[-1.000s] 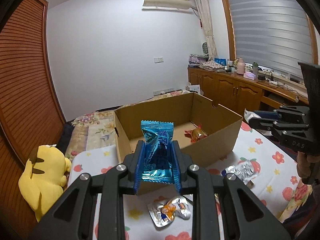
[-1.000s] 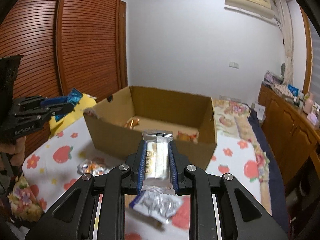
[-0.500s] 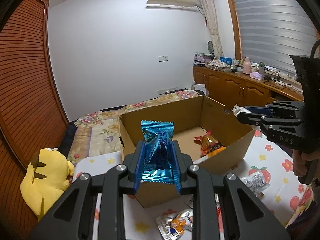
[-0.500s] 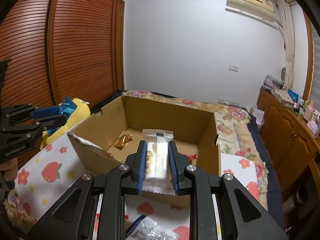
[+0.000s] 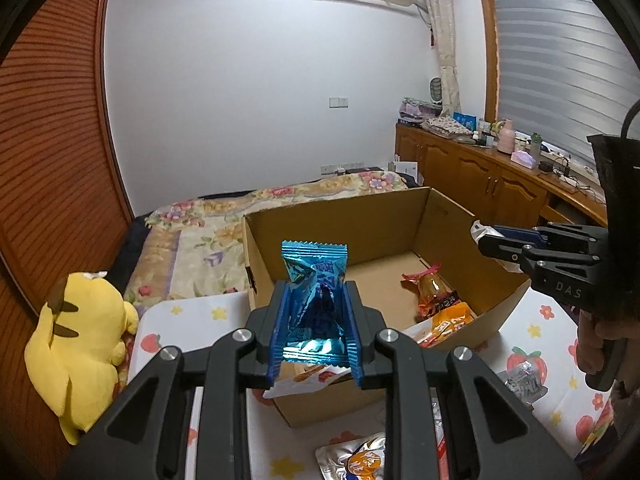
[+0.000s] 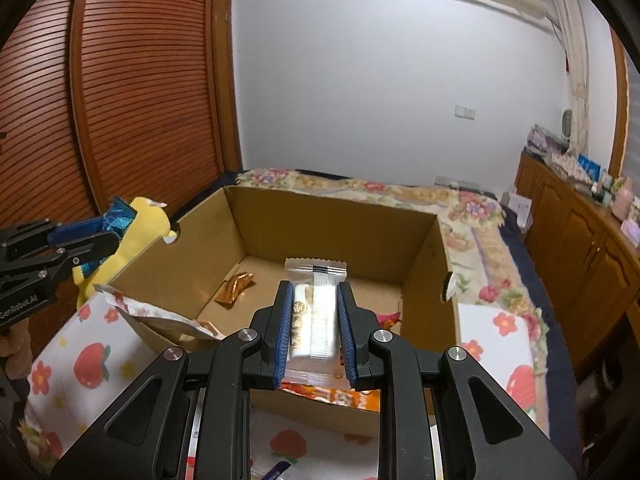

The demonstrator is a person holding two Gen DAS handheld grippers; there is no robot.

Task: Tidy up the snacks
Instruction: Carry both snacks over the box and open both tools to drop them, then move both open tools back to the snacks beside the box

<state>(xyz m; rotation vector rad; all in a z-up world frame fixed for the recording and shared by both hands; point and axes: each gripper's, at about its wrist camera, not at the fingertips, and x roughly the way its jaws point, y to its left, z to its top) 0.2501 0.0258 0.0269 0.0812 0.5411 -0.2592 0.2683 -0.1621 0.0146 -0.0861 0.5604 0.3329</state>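
Observation:
An open cardboard box (image 5: 448, 224) (image 6: 336, 220) stands on a cloth printed with strawberries and flowers. My left gripper (image 5: 315, 292) is shut on a shiny blue snack packet (image 5: 314, 280), held upright over the box's near left corner. My right gripper (image 6: 313, 292) is shut on a clear packet of pale biscuits (image 6: 316, 312), held above the box's near edge. Each gripper shows in the other's view, the left gripper (image 6: 112, 232) at the left and the right gripper (image 5: 486, 240) at the right. Inside the box lie orange and red snack packets (image 5: 434, 292) and a golden wrapper (image 6: 234, 288).
A silver snack packet (image 5: 360, 456) and another (image 5: 524, 380) lie on the cloth in front of the box. A yellow plush toy (image 5: 76, 340) sits at the left. A flowered bed (image 6: 472, 208) lies behind the box, wooden cabinets (image 5: 480, 184) to the right.
Both grippers have moved forward with their packets toward the box; the box now looms larger and its inside shows more fully. Both grips are unchanged.

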